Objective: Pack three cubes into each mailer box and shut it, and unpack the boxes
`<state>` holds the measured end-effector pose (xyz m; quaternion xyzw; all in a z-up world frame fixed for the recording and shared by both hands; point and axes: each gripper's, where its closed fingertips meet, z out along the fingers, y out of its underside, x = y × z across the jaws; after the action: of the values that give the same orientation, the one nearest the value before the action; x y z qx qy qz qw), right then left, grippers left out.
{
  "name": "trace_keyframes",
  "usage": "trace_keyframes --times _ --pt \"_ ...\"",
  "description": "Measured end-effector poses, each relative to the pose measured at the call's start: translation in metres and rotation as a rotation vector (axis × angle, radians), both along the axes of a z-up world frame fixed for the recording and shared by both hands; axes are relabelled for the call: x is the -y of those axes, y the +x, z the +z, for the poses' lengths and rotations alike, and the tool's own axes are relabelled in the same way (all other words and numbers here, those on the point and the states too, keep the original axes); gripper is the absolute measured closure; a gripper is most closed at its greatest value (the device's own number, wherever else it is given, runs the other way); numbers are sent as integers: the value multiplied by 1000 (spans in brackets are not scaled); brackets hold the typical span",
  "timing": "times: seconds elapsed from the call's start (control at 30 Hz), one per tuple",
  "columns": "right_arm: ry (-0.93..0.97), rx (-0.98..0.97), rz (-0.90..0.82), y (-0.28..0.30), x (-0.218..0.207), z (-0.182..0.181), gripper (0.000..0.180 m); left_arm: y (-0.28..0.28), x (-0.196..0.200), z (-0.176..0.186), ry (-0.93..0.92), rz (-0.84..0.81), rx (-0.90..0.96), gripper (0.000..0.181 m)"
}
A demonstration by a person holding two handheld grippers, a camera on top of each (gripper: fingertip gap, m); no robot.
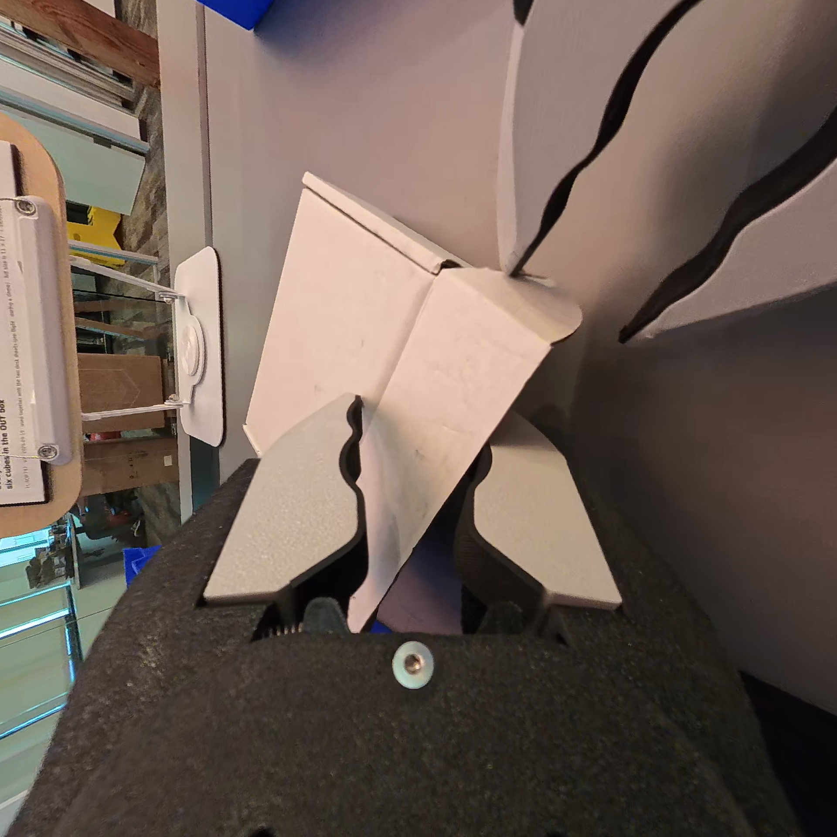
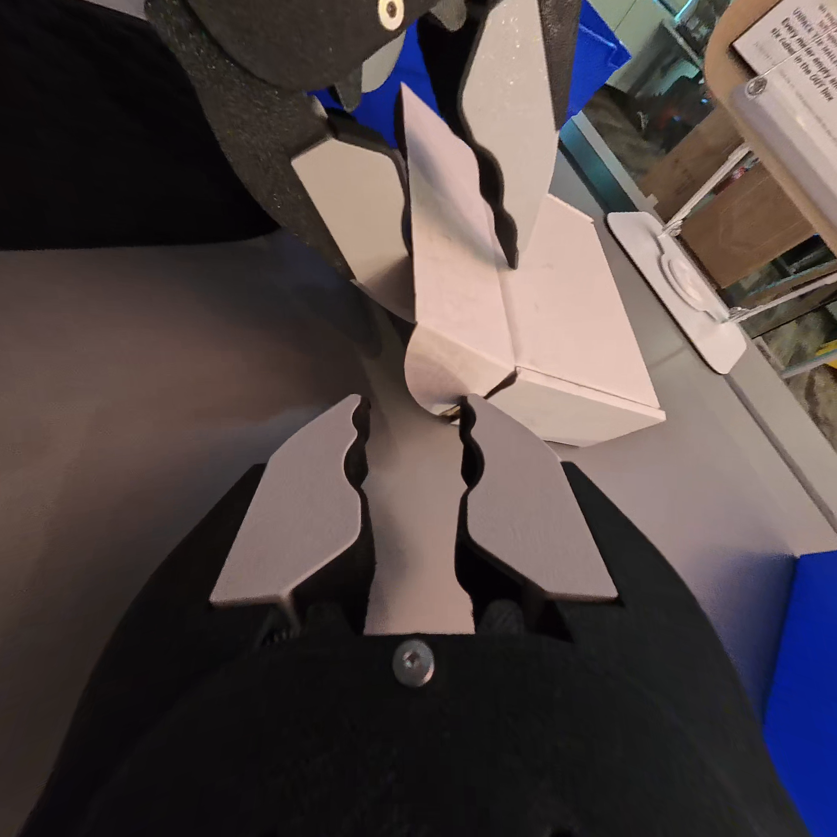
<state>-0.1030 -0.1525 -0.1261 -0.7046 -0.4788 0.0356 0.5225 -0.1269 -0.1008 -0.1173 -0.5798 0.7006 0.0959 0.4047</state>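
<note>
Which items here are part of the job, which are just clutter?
In play:
- white mailer box
- its front flap, between the left claw fingers
- right claw, open, at the flap's rounded tab

Lying about:
- blue bin
- white stand base
- sign board
- grey table

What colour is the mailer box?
White mailer box, clearest in the right wrist view.
</note>
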Motion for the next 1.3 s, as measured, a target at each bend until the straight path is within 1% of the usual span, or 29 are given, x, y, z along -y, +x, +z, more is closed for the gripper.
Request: trace_keyframes --times 0.2,0.53,0.7,0.8,1.0,1.1,1.2,1.3 --pt "-68 8 -27 -6 -2 -6 136 0 -1 -1 9 12 10 137" --pt "-58 -2 -107 -2 -9 -5 138 1 -4 -2 57 46 8 136" --pt "-71 -5 -117 0 -8 -6 135 1 -4 -3 81 53 11 134" --pt "-85 -18 -96 0 -7 -6 133 2 -3 -4 59 56 41 131" --pt "-210 -121 -63 -1 -9 -5 132 3 1 -7 34 57 70 123" --pt "-334 -246 -34 -3 -8 -1 131 2 3 -7 -3 73 97 118" --pt "-442 -362 -6 -3 -8 4 129 -4 6 -4 -94 120 168 116" --pt "-486 -418 18 -4 -7 8 128 -20 5 3 -200 226 260 107"
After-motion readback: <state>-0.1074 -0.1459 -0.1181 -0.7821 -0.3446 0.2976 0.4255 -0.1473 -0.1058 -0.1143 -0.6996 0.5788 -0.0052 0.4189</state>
